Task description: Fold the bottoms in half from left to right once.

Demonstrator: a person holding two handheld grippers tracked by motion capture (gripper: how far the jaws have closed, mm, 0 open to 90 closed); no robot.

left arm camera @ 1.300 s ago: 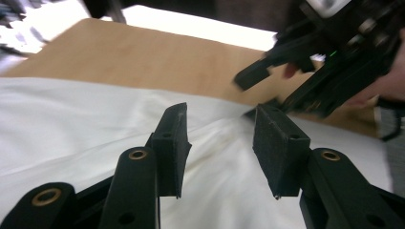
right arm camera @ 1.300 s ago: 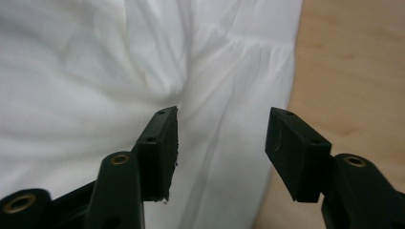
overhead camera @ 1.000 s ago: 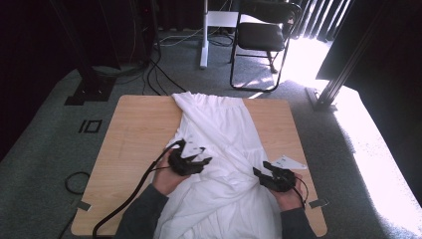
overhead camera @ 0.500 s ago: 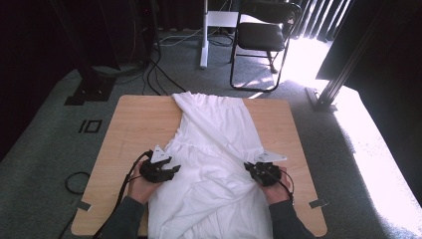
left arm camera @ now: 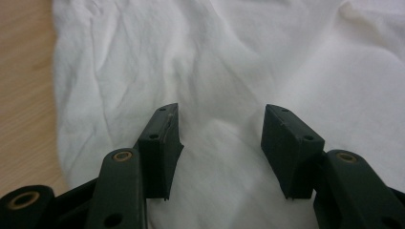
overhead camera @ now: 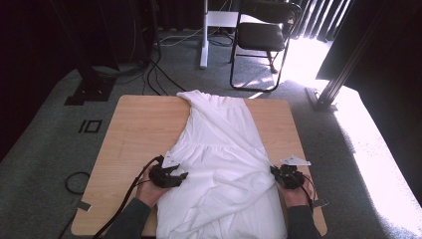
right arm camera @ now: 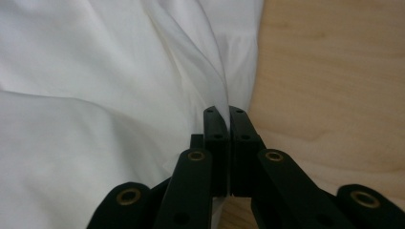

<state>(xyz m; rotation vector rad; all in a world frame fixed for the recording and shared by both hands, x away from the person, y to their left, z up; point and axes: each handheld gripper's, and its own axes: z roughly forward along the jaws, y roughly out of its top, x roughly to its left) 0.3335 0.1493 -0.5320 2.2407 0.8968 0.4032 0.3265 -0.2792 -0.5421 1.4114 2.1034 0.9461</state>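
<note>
Grey carpet floor (overhead camera: pixel 45 164) surrounds a light wooden bench (overhead camera: pixel 134 134); beyond the far edge stands a black folding chair (overhead camera: pixel 261 37) in a patch of sunlight, with black cables (overhead camera: pixel 154 74) on the carpet to its left.

White garment (overhead camera: pixel 219 164) lies lengthwise down the middle of the bench, narrow end at the far edge, widening toward the near edge where it hangs over. Cloth is wrinkled, with a raised fold running toward the right side.

Left gripper (overhead camera: pixel 171 177) sits at the garment's left edge, held in the person's left hand (overhead camera: pixel 149 191), cable trailing off the near edge. In the left gripper view its fingers (left arm camera: pixel 160 143) are spread wide apart above the wrinkled cloth (left arm camera: pixel 229 71), nothing between them; bare wood shows at the left of that view.

Right gripper (overhead camera: pixel 278 174) sits at the garment's right edge, grey plate on top. In the right gripper view its fingers (right arm camera: pixel 217 143) are pressed together, pinching a thin ridge of the white cloth (right arm camera: pixel 95 95) that rises from the tips; bare bench (right arm camera: pixel 334 86) lies just to the right.
</note>
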